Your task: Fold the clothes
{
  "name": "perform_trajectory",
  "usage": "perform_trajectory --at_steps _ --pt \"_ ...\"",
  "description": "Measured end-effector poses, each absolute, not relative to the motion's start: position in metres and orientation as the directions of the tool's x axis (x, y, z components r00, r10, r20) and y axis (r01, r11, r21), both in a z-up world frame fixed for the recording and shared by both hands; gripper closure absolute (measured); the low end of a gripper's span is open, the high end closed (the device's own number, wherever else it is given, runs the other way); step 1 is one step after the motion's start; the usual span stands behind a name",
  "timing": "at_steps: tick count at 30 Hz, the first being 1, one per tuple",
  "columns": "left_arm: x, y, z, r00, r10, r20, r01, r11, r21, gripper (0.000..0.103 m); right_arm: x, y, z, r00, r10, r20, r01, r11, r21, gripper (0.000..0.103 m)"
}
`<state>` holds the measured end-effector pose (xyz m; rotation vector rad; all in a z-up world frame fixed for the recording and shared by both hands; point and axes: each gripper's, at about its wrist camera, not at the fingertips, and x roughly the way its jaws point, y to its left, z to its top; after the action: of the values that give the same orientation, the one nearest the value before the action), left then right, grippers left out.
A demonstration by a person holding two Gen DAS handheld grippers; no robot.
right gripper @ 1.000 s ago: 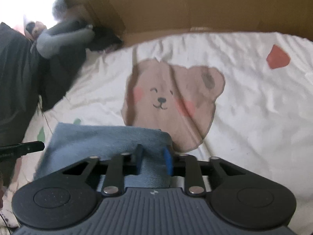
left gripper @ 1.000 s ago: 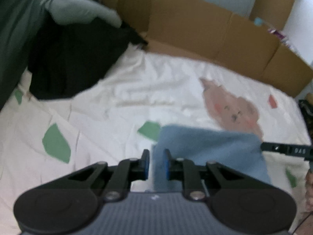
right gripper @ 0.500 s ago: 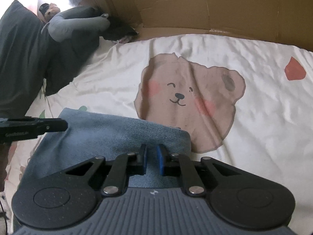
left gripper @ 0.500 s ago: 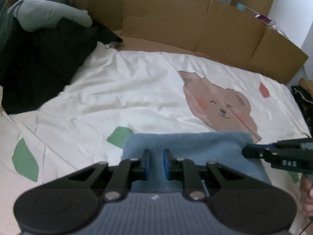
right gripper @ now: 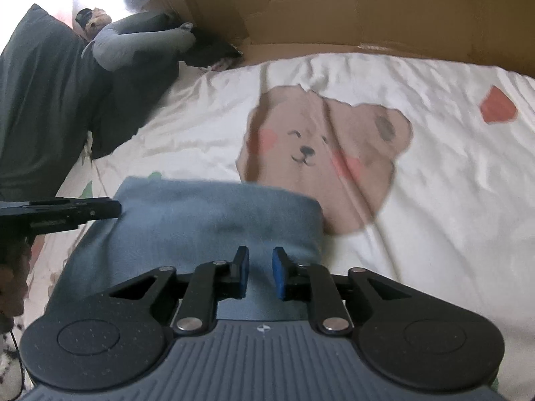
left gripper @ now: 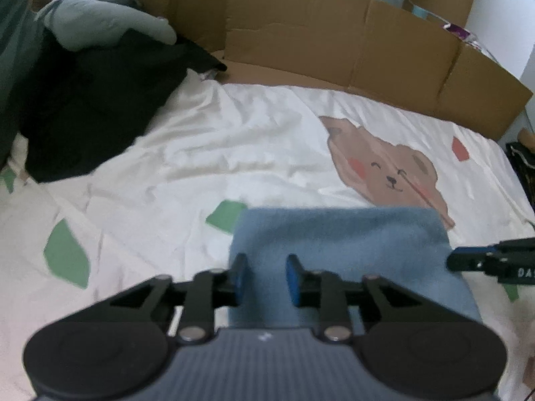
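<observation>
A folded blue garment lies flat on the white bear-print sheet. My left gripper hovers over its left part, jaws opening, the blue pads apart with the cloth lying slack beneath the gap. Over the garment's right end my right gripper is also opening, and its pads stand clear of the fabric. Each gripper shows in the other's view: the right one at the cloth's right edge, the left one at its left edge.
A pile of dark clothes with a grey cushion fills the far left of the bed. Cardboard panels wall off the far edge. A hand holds the left gripper.
Both grippers' jaws have spread apart and let go of the blue garment, which now rests folded on the sheet. The left gripper has sunk a little toward it.
</observation>
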<state>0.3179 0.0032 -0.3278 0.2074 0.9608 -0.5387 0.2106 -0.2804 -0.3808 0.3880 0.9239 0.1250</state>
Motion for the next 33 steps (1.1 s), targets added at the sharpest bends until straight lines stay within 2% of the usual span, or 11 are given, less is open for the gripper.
perform_trajectory --at_steps 1,8,13,16,22,25,27,29,33 --pt "0.314 0.007 -0.327 0.454 -0.335 -0.826 0.52 0.852 -0.059 0.065 0.205 -0.284 -0.381 0.601 0.268 -0.753 0.078 0.918 0.389 0.069" --pt "0.299 0.027 -0.327 0.419 -0.323 -0.849 0.49 0.867 -0.088 0.063 0.177 -0.287 -0.389 0.576 0.296 -0.762 0.127 0.888 0.441 0.064" --pt "0.291 0.033 -0.328 0.42 -0.31 -0.853 0.472 0.877 -0.086 0.056 0.167 -0.284 -0.395 0.557 0.329 -0.763 0.13 0.873 0.471 0.061" --pt "0.285 0.04 -0.331 0.399 -0.326 -0.857 0.456 0.881 -0.123 0.047 0.165 -0.285 -0.401 0.542 0.356 -0.761 0.137 0.856 0.499 0.059" --pt "0.281 0.06 -0.341 0.338 -0.378 -0.862 0.418 0.881 -0.222 0.04 0.166 -0.279 -0.416 0.516 0.439 -0.736 0.134 0.807 0.575 0.048" --pt "0.284 0.071 -0.351 0.312 -0.405 -0.859 0.405 0.875 -0.266 0.04 0.169 -0.271 -0.417 0.52 0.447 -0.728 0.116 0.808 0.578 0.046" --pt "0.282 0.074 -0.356 0.316 -0.407 -0.857 0.432 0.866 -0.253 0.04 0.171 -0.269 -0.414 0.521 0.446 -0.728 0.107 0.812 0.574 0.049" --pt "0.281 0.075 -0.358 0.318 -0.407 -0.856 0.447 0.861 -0.243 0.04 0.172 -0.27 -0.411 0.524 0.449 -0.724 0.102 0.811 0.577 0.058" --pt "0.286 0.077 -0.36 0.3 -0.414 -0.859 0.435 0.861 -0.263 0.039 0.17 -0.28 -0.413 0.535 0.479 -0.696 0.139 0.763 0.632 0.059"
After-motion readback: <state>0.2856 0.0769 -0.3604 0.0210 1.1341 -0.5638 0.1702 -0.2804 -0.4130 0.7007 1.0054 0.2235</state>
